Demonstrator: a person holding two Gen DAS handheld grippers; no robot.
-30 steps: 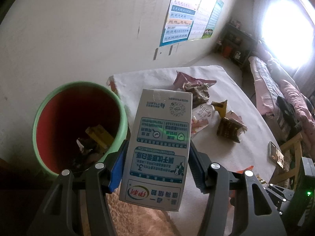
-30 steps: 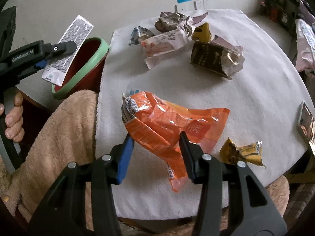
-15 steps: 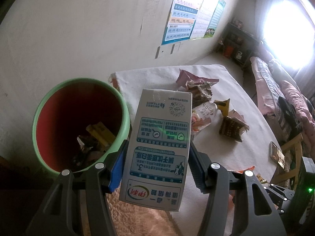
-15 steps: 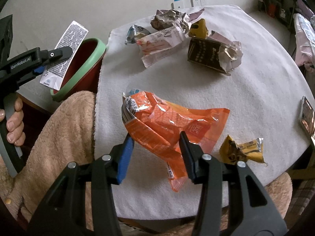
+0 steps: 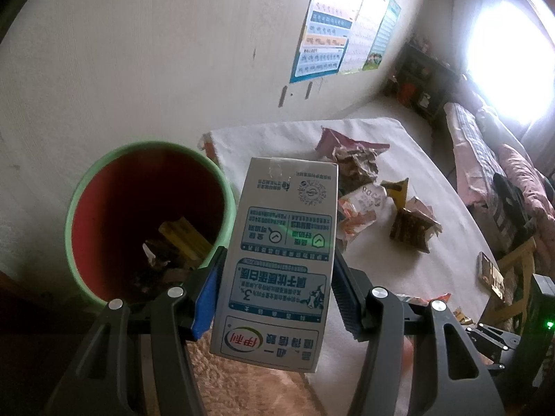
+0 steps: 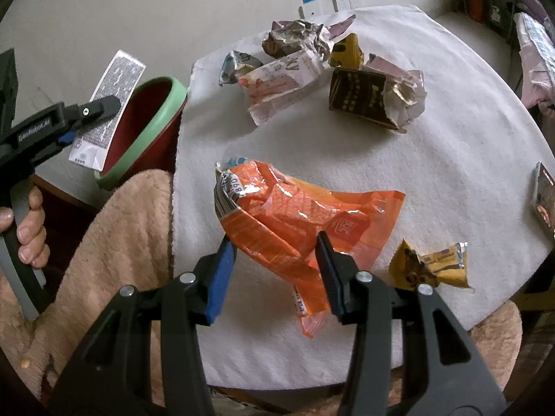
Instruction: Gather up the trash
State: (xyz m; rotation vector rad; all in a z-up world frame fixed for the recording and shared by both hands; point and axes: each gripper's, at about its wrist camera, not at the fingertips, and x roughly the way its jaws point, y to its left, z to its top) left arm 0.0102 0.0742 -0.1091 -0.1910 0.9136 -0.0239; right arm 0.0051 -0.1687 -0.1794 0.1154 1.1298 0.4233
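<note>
Jaws of the left gripper (image 5: 274,291) are clamped on the sides of a milk carton (image 5: 281,260), which is held in the air just beside the green rim of the red trash bin (image 5: 145,222) — wrappers are seen at its bottom. Jaws of the right gripper (image 6: 275,270) are pressed on an orange snack bag (image 6: 298,222), held over the near edge of the white-covered table (image 6: 468,159). Crumpled wrappers (image 6: 295,38) are clustered toward the table's far edge; a yellow wrapper (image 6: 430,267) lies at the near right edge.
</note>
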